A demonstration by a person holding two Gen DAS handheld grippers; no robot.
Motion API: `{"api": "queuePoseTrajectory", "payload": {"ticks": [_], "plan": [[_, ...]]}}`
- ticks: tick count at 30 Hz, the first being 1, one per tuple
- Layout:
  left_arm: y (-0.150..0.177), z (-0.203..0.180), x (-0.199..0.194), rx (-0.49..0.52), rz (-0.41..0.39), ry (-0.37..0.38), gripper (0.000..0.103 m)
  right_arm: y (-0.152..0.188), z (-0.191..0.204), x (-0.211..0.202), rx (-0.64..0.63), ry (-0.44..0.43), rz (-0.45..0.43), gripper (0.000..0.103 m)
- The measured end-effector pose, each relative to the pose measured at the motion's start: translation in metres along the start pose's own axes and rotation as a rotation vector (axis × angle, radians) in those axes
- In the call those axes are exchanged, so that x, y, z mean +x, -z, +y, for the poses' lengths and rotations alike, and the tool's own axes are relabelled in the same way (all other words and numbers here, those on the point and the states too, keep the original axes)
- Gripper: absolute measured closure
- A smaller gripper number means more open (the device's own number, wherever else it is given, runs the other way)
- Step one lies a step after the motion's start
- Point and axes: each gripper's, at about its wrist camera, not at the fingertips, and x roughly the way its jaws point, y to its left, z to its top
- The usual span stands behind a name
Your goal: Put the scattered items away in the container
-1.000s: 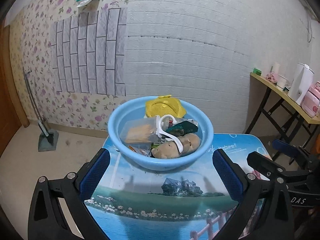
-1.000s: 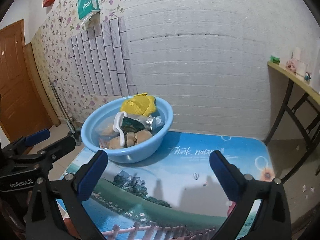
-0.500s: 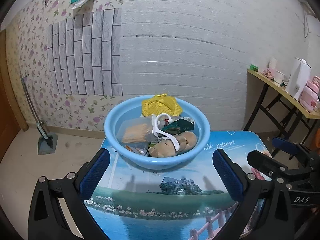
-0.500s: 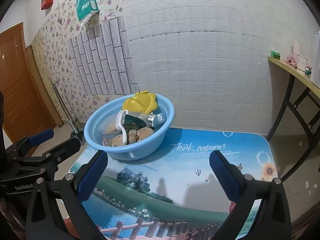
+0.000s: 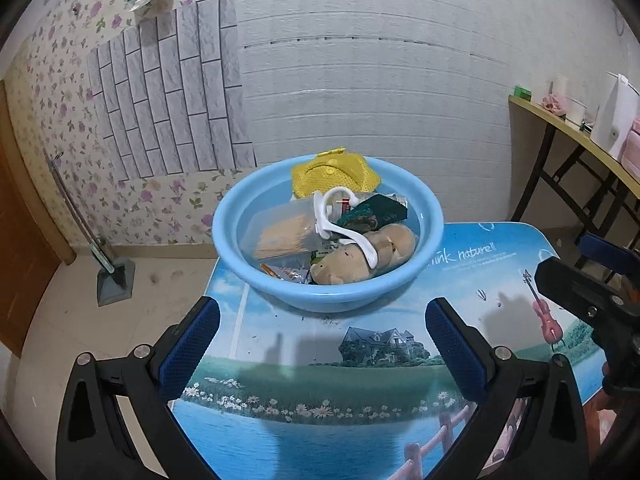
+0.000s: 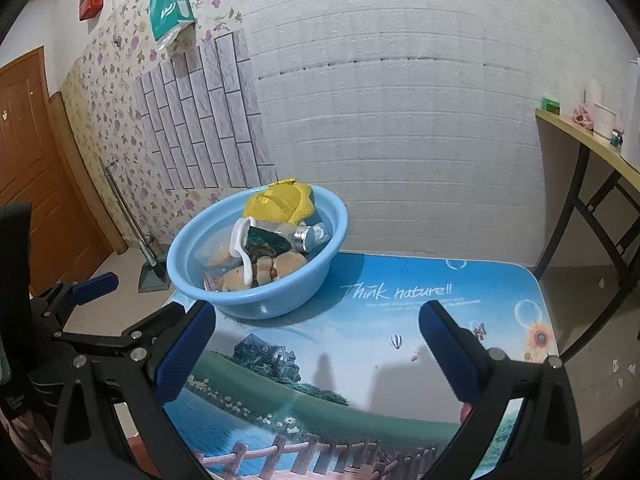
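A round light-blue plastic basin is seen standing on the far left corner of a table covered by a printed landscape sheet, close to the white brick-pattern wall. The scattered items are piled inside the basin: a yellow mesh pouch is propped against its far wall, a white plastic hook-shaped hanger is laid across the heap, a tan plush bear is tucked at the near side, a clear plastic bag of tan sticks is seen to the left, and a clear bottle with a silver cap lies beside a dark green packet.

The left gripper is held above the sheet just short of the basin, its blue-padded fingers spread wide with nothing between them. The right gripper is likewise held spread wide and empty over the middle of the sheet, apart from the basin.
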Motion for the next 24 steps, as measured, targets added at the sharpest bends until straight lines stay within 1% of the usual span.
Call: {"api": "queuePoseTrajectory", "payload": {"ticks": [5,17,24], "plan": [[0.0020,-0.0004,0.0027,0.009,0.019,0.021,0.000,0.0015,-0.0025,0.0021,0.009,0.009,0.007,0.000],[0.0019,-0.0026,-0.0007,0.020,0.005,0.022,0.000,0.0054,-0.0050,0.0090,0.016,0.019,0.027,0.000],[0.0025,0.0007,-0.0011,0.005,-0.002,0.033,0.000,0.0052,-0.0046,0.0079,0.013,0.022,0.017,0.000]]}}
